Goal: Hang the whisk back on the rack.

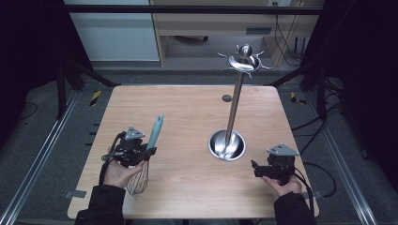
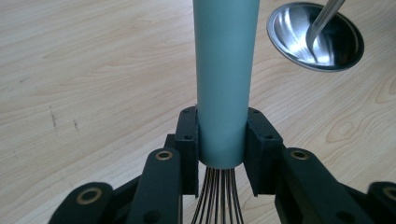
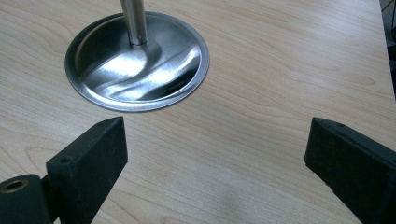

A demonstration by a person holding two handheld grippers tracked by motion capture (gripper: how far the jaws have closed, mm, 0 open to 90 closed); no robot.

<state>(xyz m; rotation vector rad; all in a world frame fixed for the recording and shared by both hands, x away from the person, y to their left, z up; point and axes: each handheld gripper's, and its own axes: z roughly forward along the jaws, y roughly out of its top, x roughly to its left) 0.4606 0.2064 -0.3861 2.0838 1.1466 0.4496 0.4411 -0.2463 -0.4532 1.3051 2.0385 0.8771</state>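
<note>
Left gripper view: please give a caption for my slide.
Left tool shut on a whisk by its teal handle, above the wooden table, steel stand base beyond.

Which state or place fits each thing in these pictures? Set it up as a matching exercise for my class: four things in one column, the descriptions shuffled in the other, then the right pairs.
Things:
1. whisk
2. left tool
3. right tool
4. utensil stand

Descriptions:
A. open, above bare wood
B. steel, upright, round base on the table
C. teal handle, wire end toward the person
D. shut on a handle

Pairs: 1-C, 2-D, 3-A, 4-B
</note>
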